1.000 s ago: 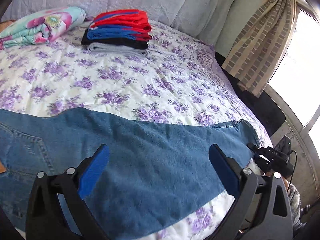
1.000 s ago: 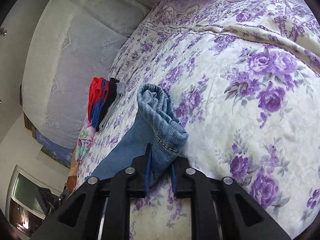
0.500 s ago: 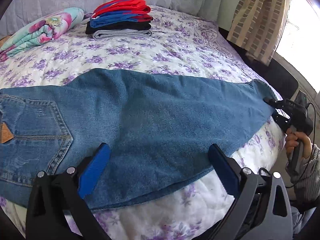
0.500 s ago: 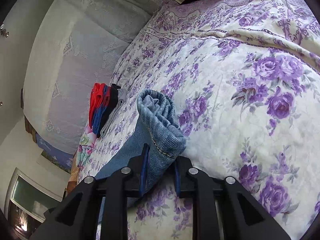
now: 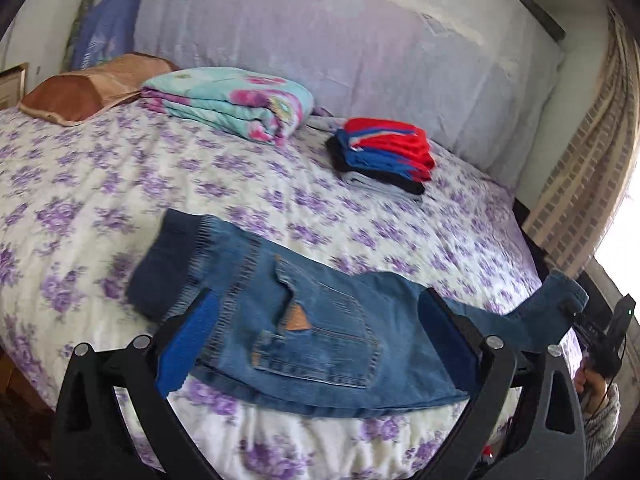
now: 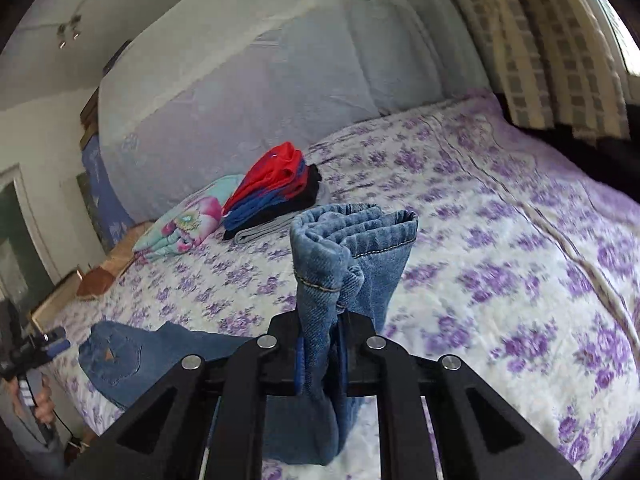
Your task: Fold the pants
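Blue denim pants (image 5: 320,328) on purple-flowered white bedspread (image 5: 100,184)

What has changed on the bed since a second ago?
The right gripper, clamped on the jeans hems and closing tighter, lifted them off the bedspread and rolled upright. The left gripper stayed open and empty, now over the waist end. The folded clothes stack is unmoved.

Jeans (image 5: 320,332): near edge covered by the left tool (image 5: 316,340) in the left wrist view; waistband end motion-blurred. Right tool (image 6: 320,354): pads mostly buried in the denim cuffs. Person's hand (image 5: 592,384): largely behind the left tool's frame, cut by the picture edge.
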The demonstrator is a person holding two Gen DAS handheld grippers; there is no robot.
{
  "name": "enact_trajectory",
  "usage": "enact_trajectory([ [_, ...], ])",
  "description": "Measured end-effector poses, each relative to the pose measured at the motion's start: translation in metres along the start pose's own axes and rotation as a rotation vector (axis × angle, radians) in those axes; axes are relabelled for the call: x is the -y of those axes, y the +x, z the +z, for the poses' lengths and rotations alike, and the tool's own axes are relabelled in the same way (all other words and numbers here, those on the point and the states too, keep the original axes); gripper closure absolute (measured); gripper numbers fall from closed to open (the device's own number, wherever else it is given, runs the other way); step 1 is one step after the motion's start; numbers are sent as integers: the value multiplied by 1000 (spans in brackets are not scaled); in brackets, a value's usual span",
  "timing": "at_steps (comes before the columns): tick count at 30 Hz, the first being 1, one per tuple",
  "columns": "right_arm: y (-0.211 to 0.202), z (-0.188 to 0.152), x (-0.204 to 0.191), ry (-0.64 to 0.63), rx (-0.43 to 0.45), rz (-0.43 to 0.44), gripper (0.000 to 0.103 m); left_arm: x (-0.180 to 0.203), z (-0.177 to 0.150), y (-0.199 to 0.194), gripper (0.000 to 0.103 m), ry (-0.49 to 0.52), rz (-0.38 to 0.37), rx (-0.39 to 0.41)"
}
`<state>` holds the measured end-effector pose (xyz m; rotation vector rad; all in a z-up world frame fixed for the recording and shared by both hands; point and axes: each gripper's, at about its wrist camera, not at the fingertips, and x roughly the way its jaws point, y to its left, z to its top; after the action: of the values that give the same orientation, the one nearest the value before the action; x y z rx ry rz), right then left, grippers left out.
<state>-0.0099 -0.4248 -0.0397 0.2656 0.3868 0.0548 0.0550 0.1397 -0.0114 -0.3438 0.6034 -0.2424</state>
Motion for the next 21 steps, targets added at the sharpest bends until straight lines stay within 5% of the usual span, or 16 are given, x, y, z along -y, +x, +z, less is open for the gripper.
enact_trajectory([
  [6, 34, -14, -135, -435, 4, 29, 91, -56, 10, -17, 6, -181, 34, 55],
  [13, 70, -115, -225, -953, -93, -26, 91, -66, 4, -12, 6, -198, 29, 37],
  [21, 55, -112, -235, -1016, -42, -49, 91, -69, 1, -2, 6, -203, 22, 7],
])
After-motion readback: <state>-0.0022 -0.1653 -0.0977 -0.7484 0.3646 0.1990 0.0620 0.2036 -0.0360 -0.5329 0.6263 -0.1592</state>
